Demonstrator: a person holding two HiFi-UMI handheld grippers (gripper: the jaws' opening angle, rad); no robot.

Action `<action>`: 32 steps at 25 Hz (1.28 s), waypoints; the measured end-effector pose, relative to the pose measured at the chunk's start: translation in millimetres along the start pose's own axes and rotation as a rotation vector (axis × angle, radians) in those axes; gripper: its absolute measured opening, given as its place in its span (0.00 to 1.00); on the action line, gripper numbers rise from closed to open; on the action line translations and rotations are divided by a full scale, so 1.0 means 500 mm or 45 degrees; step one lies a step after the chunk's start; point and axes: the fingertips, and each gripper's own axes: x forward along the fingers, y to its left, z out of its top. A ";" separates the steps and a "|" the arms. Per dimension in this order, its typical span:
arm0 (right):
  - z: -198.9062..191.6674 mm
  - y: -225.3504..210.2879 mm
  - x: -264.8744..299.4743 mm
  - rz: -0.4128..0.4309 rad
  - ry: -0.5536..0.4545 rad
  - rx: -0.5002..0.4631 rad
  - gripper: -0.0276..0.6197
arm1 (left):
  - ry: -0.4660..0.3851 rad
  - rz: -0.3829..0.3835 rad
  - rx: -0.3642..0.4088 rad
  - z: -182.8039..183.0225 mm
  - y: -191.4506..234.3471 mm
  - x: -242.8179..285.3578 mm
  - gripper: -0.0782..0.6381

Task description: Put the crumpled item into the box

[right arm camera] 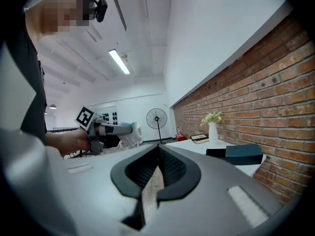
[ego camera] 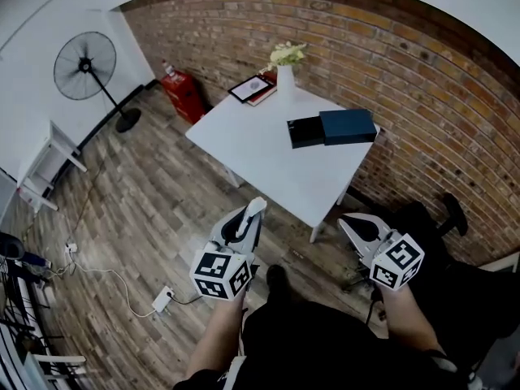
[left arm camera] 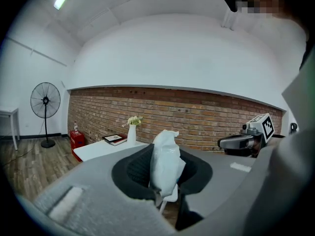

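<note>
As the frames stand, stage: carry — pick-up done, delivery not.
Left gripper: the left gripper (ego camera: 250, 218) has its jaws closed to a narrow gap, pads pressed on the crumpled item (left arm camera: 166, 161); the grip looks secure.
Crumpled item: white, thin and creased — plastic or paper, cannot tell which. It stands up out of the jaws and hangs a little below them, off the floor and well short of the table (ego camera: 268, 157).
Right gripper: the right gripper (ego camera: 351, 224) has its jaw tips together with nothing between them; it is held beside the left, idle.
Box: the dark box (ego camera: 347, 125) sits at the table's right corner, along the edge nearest the brick wall. A flat black part (ego camera: 305, 132) touches its left side — lid or tray, cannot tell.
Box opening: not readable from here; the top looks flat and closed in the head view.
Other: a vase (ego camera: 284, 80) stands at the far corner, well apart from the box.
Done: item is in hand.
Left: bring the item over the table to the right corner, find or make an opening, drop the item in, let go.
Judgement: less than halfway. The free gripper will probably be needed at the box.
</note>
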 end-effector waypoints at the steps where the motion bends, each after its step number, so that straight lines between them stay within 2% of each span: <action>1: 0.001 -0.014 0.019 -0.008 0.011 0.004 0.04 | -0.004 -0.004 -0.004 0.005 0.020 0.018 0.22; 8: 0.028 -0.060 0.181 -0.005 0.080 -0.018 0.04 | -0.006 -0.035 -0.050 0.034 0.171 0.137 0.21; 13: 0.048 -0.105 0.264 -0.042 0.121 -0.026 0.04 | -0.007 -0.099 -0.045 0.061 0.234 0.214 0.22; 18: 0.043 -0.139 0.339 -0.075 0.170 -0.037 0.04 | 0.024 -0.131 -0.087 0.058 0.298 0.277 0.22; 24: 0.059 -0.173 0.405 -0.060 0.160 -0.040 0.04 | 0.075 -0.177 -0.075 0.057 0.327 0.346 0.21; 29: 0.057 -0.239 0.416 -0.036 0.152 -0.011 0.04 | 0.102 -0.154 -0.077 0.057 0.330 0.414 0.22; 32: 0.060 -0.299 0.414 -0.030 0.152 0.012 0.04 | 0.095 -0.133 -0.113 0.073 0.324 0.464 0.22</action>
